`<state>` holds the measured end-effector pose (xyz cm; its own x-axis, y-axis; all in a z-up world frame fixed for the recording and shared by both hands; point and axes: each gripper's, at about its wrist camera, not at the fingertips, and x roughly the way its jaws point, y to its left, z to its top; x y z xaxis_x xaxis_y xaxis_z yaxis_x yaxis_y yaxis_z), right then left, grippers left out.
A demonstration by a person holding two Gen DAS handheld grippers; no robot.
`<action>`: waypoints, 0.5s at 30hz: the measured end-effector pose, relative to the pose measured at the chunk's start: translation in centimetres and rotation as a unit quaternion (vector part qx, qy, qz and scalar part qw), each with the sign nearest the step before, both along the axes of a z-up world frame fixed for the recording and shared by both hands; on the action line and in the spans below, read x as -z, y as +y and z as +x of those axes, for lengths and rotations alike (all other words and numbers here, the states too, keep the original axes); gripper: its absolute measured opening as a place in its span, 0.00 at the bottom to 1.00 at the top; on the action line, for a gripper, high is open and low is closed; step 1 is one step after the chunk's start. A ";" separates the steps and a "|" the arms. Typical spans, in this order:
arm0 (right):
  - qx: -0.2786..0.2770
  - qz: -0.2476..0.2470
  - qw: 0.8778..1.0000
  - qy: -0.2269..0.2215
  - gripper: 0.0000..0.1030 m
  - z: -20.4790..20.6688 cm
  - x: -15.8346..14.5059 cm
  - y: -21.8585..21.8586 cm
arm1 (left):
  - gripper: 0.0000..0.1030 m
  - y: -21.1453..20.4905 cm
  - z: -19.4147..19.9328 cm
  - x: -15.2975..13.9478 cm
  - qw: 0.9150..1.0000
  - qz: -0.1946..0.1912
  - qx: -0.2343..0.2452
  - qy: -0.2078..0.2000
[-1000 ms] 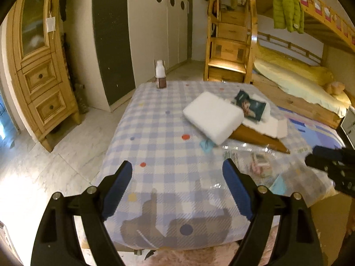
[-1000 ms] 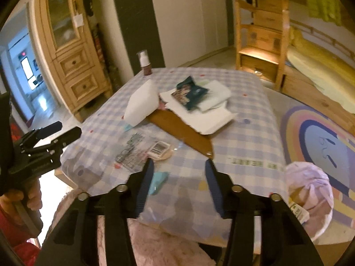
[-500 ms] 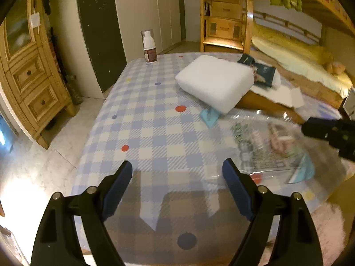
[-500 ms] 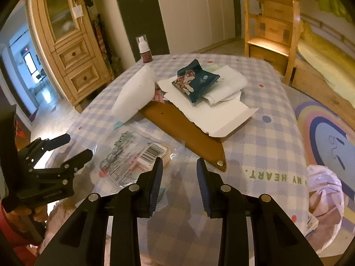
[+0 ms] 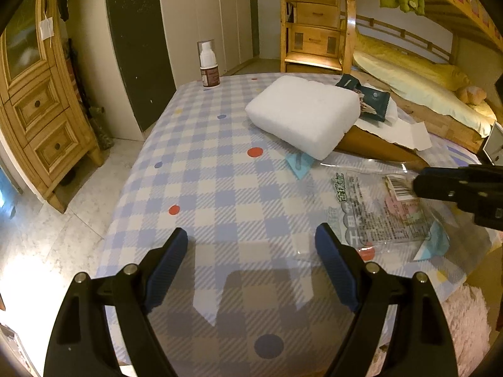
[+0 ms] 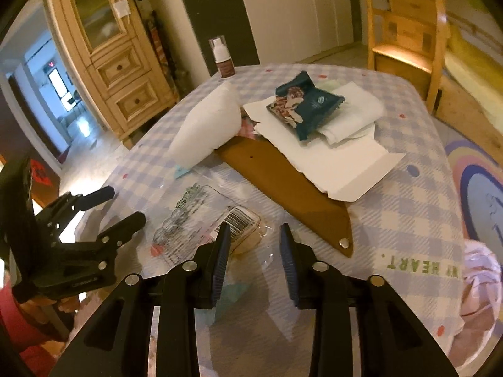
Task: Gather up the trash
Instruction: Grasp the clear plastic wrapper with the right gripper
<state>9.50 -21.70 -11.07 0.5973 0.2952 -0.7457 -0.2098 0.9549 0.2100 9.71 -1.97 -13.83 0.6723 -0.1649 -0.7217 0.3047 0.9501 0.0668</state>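
A clear plastic wrapper with a barcode (image 5: 382,210) lies on the checked table; it also shows in the right wrist view (image 6: 204,220). A dark blue snack bag (image 6: 303,106) rests on white paper (image 6: 339,160) over a brown sheet (image 6: 295,191). A white foam block (image 5: 303,114) leans on the pile. My left gripper (image 5: 251,245) is open and empty, low over the table's near part, left of the wrapper. My right gripper (image 6: 254,235) is open, with its left finger at the wrapper's barcode end.
A pump bottle (image 5: 209,66) stands at the table's far edge. A small light blue scrap (image 5: 298,163) lies by the foam block. A wooden cabinet (image 5: 34,100) stands left. Bunk-bed stairs (image 5: 317,22) and bed are behind. A pink bag (image 6: 481,279) sits at the right.
Both grippers have moved forward and lower over the table. The right gripper has come up to the clear wrapper and its fingers have narrowed a little.
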 end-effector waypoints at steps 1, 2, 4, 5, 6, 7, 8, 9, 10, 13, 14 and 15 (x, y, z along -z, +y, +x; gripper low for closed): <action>0.002 0.004 1.000 -0.005 0.16 -0.4 -0.4 -0.2 | 0.79 0.0 0.0 0.0 1.000 0.003 -0.001 0.000; 0.005 0.008 1.000 -0.009 0.06 -0.8 -0.7 -0.3 | 0.79 0.0 0.1 0.0 1.000 0.005 -0.002 -0.001; 0.011 0.021 0.999 -0.022 0.00 -1.8 -1.8 -0.7 | 0.79 0.0 0.1 -0.2 1.000 0.011 -0.004 0.003; 0.012 0.024 0.999 -0.026 0.00 -2.2 -2.2 -0.8 | 0.79 0.0 0.1 -0.4 1.000 0.013 -0.005 0.006; 0.016 0.019 0.999 -0.037 0.00 -2.9 -2.9 -0.7 | 0.79 0.1 -0.2 -0.8 1.000 0.008 -0.007 0.005; 0.018 0.014 0.999 -0.043 0.00 -3.2 -3.4 -0.6 | 0.79 0.2 -0.4 -1.2 1.000 0.002 -0.007 0.002; 0.019 0.008 0.998 -0.053 0.00 -3.9 -4.3 -0.5 | 0.79 0.4 -0.8 -1.8 1.000 -0.007 -0.007 -0.003; 0.020 0.005 0.998 -0.063 0.00 -4.6 -5.1 -0.5 | 0.79 0.5 -1.2 -2.5 1.000 -0.014 -0.006 -0.011; 0.025 0.001 0.997 -0.073 0.00 -5.3 -5.9 -0.5 | 0.79 0.5 -1.4 -2.9 1.000 -0.017 -0.006 -0.015; 0.043 -0.008 0.994 -0.096 0.00 -6.8 -7.6 -1.1 | 0.79 0.4 -1.9 -4.3 0.999 -0.027 -0.005 -0.030; 0.047 -0.011 0.994 -0.101 0.00 -7.0 -8.0 -1.3 | 0.80 0.3 -1.9 -4.6 0.999 -0.031 -0.003 -0.031; 0.053 -0.020 0.993 -0.106 0.00 -7.5 -8.5 -1.5 | 0.80 0.2 -2.0 -4.8 0.999 -0.035 -0.002 -0.031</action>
